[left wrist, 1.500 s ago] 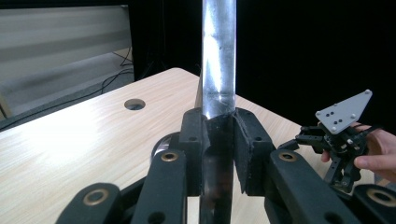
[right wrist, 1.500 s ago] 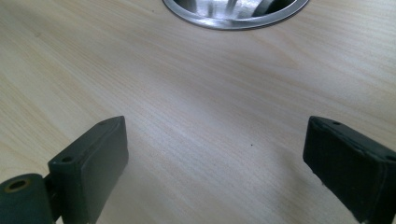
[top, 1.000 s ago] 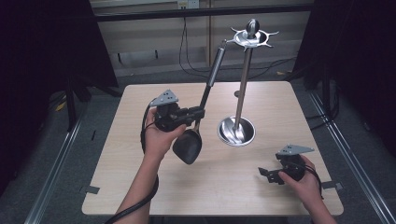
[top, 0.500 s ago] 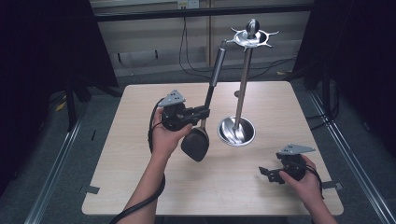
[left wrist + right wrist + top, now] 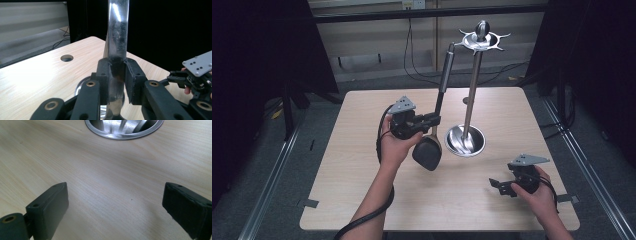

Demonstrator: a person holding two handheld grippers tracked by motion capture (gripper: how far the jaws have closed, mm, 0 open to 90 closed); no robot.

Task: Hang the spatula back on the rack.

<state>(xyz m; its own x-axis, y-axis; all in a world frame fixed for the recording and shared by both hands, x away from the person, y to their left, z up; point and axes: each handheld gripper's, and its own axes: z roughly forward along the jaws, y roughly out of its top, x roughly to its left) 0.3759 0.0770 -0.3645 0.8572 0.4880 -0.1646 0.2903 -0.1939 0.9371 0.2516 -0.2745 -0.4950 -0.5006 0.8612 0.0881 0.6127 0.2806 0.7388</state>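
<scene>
A long utensil (image 5: 445, 72) with a metal handle and a black spoon-like head (image 5: 427, 154) stands nearly upright over the table, its head low and its handle leaning up to the right. My left gripper (image 5: 432, 120) is shut on its handle (image 5: 118, 32), just above the head. To its right stands a metal rack (image 5: 472, 90) with a round dish base (image 5: 465, 142) and a notched ring on top (image 5: 482, 40). My right gripper (image 5: 495, 184) rests near the table's front right, open, nothing between its fingers (image 5: 51, 202). The dish base's rim (image 5: 123, 135) lies ahead of it.
The wooden table (image 5: 362, 190) has a small round hole (image 5: 67, 58) behind the rack. My right gripper (image 5: 195, 75) appears at the right of the left gripper view. Dark curtains flank both sides, and cables run along the floor behind.
My left gripper has carried the utensil to the right, closer to the rack, with its handle still leaning toward the top ring. The right gripper has stayed put.
</scene>
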